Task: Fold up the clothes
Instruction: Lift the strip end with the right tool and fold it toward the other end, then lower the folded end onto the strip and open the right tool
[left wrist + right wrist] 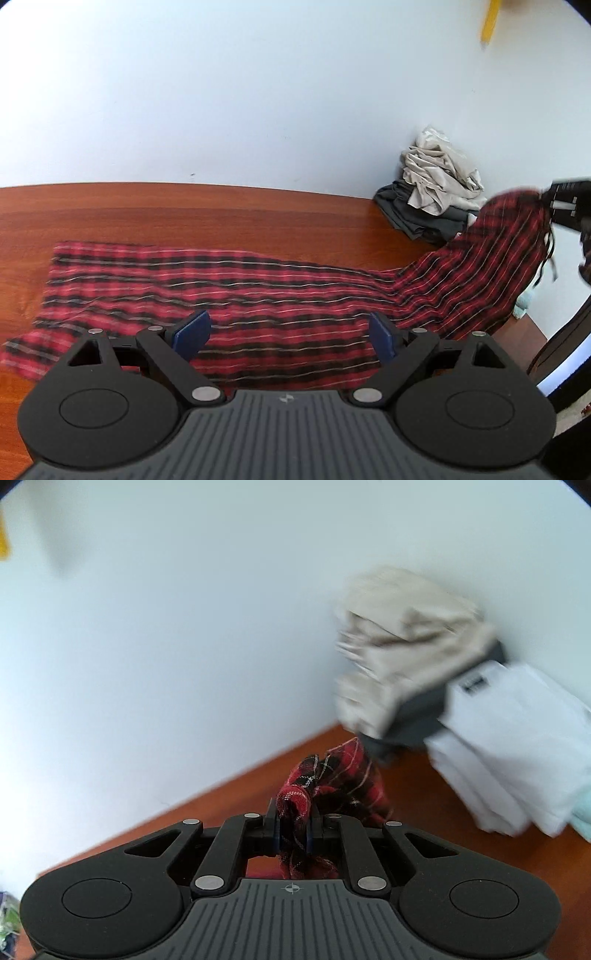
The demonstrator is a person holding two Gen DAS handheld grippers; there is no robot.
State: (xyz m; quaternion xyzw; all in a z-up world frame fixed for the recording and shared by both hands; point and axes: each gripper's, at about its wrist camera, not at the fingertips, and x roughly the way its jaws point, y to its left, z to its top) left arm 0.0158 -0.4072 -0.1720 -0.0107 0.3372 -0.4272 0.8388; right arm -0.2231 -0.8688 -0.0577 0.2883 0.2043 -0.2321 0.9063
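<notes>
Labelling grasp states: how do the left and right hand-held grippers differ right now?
The left hand-held gripper has its jaws wide apart and holds nothing; the right hand-held gripper is clamped on a bunched end of the red-and-black plaid cloth. The left sits low over the flat part, the right holds its end lifted. Both are black with blue pads.

A plain, pale blue-white wall [258, 92] fills the far side of the scene, evenly lit with soft daylight and no hard shadows. It meets a reddish-brown wooden tabletop [221, 214] along a straight far edge; the wood has a smooth, slightly glossy finish with faint grain. High on the wall at the far right is a blurred yellow strip [490, 22]. At the near right edge, past the tabletop's end, a dark brown piece of furniture [561, 339] shows; what it is cannot be told.
</notes>
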